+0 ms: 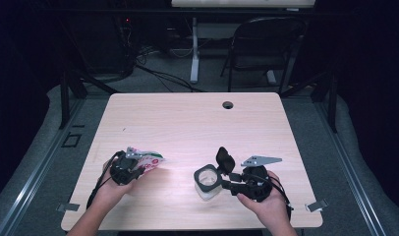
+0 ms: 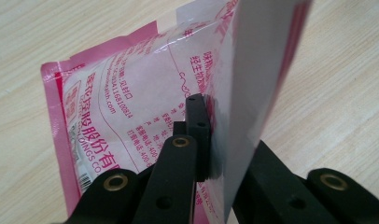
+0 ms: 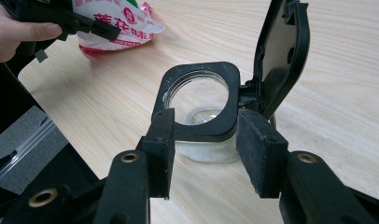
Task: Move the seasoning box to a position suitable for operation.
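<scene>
Step in hand looks like prep for pouring: left tongs (image 1: 131,169) are clamped shut on the pink-and-white snack pouch (image 1: 147,161), right tongs (image 1: 222,183) grip the small clear jar (image 1: 208,182) by its black collar, hinged lid (image 1: 225,159) flipped up and open. In the left gripper view the pouch (image 2: 131,107) is pinched flat between the jaws, one panel standing up on the right side, printed face to the left. In the right gripper view the jar (image 3: 199,109) sits between the pads (image 3: 260,156), which seem to press on either side just under the collar; jar looks nearly empty, mouth clear, lid (image 3: 281,51) standing upright at the far right of the rim. Pouch lies on the near left of the tabletop (image 1: 187,123), jar near centre-right, the two well apart. Can't tell if the pouch top is already torn open. Next move, as I judge it: lift the pouch, carry it right over the jar mouth, tip an open corner down, with the right hand steadying the jar so it doesn't slide. Pose: both forearms come in from the near edge, left hand (image 1: 114,189) angled toward the right and far, right hand (image 1: 266,204) pointing left, both tongs low and roughly level at the tabletop.
</scene>
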Demonstrator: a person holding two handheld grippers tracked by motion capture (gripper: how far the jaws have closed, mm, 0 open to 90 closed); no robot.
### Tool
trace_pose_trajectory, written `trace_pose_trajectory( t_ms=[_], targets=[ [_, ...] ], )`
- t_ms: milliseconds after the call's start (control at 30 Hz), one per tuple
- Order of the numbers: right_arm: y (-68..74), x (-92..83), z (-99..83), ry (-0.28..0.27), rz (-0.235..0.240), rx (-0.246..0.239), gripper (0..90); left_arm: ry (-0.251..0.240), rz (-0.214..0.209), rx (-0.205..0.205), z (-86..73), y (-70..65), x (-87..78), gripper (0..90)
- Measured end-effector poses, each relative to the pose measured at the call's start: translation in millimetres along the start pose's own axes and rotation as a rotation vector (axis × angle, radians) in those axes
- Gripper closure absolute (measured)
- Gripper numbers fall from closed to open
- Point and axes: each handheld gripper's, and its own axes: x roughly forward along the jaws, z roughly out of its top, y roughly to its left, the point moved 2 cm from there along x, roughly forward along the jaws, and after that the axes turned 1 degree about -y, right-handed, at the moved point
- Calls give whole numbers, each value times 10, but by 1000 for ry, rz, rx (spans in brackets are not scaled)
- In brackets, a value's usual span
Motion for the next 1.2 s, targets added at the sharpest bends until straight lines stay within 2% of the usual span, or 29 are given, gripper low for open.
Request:
trace_pose_trajectory(
  t_ms=[100,500,900,1133,1200],
  targets=[
    [-3,-1,1,-2,5,2,575,-3,-5,-2,15,21,-44,899],
    [-20,-5,2,-18,7,20,573,-21,30,7,108,100,-272,900],
    [-37,-15,7,-21,12,27,573,-84,79,24,275,163,-575,900],
    [-38,-29,12,-28,15,25,573,-106,59,31,353,121,-700,900],
    [-36,-32,14,-31,15,25,573,-106,41,41,377,83,-724,900]
  ],
)
